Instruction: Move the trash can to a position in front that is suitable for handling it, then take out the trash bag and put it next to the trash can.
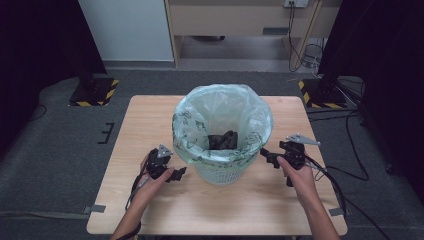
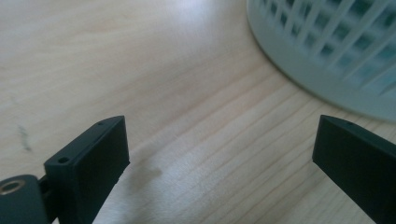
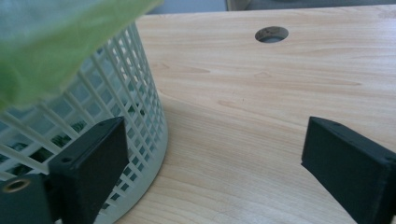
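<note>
A white lattice waste basket [image 1: 220, 172] stands mid-table, lined with a pale green printed plastic bag [image 1: 250, 117] folded over its rim. Dark objects [image 1: 222, 140] lie inside the bag. My left gripper [image 1: 176, 173] sits low on the table just left of the basket's base, open, nothing between its jaws; the basket's base [image 2: 327, 60] curves past at the upper right of the left gripper view. My right gripper [image 1: 267, 156] hovers beside the basket's right side, open and empty; the lattice wall [image 3: 116, 93] and the bag's hanging edge [image 3: 51, 42] appear in the right gripper view.
The wooden table [image 1: 150, 115] has a round cable hole [image 3: 271, 33] beyond the right gripper. Cables [image 1: 330, 180] trail off the table's right edge. Dark stands with striped bases [image 1: 95, 90] sit on the floor behind.
</note>
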{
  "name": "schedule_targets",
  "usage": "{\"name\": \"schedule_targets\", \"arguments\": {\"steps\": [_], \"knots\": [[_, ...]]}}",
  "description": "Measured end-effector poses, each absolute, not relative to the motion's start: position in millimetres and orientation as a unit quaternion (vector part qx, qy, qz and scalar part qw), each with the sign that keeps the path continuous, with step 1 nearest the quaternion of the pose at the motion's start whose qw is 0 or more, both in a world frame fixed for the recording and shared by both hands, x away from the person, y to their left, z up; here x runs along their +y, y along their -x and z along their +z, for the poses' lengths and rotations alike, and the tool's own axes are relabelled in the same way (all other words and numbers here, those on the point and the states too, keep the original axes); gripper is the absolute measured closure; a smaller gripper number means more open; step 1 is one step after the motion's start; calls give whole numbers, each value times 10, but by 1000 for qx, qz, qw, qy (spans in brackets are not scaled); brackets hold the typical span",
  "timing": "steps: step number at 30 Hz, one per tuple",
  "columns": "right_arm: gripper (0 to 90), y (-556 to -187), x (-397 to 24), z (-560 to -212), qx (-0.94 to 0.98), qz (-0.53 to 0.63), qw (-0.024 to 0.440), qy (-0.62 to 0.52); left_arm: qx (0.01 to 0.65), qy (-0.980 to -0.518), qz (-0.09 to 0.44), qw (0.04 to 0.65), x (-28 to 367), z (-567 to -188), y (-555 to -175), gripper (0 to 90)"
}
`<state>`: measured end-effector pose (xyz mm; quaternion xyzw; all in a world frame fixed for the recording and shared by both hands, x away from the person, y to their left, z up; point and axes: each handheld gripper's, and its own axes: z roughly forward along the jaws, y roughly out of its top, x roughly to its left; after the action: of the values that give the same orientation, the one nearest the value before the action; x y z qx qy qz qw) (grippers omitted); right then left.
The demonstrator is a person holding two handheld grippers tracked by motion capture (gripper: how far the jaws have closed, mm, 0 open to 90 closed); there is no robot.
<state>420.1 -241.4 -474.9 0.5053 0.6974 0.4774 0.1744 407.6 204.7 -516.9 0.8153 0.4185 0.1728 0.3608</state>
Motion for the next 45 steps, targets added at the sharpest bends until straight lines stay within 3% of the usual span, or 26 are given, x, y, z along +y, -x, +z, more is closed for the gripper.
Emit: {"name": "schedule_targets", "arguments": {"steps": [15,45], "knots": [[170,-4252,-2672,-4364,684,526,104,-495,375,-812,194,403,2259,-4470,-4060,43],[274,-4250,-2710,-3595,670,562,81,-478,306,-823,194,438,2294,-3981,-3845,35]]}}
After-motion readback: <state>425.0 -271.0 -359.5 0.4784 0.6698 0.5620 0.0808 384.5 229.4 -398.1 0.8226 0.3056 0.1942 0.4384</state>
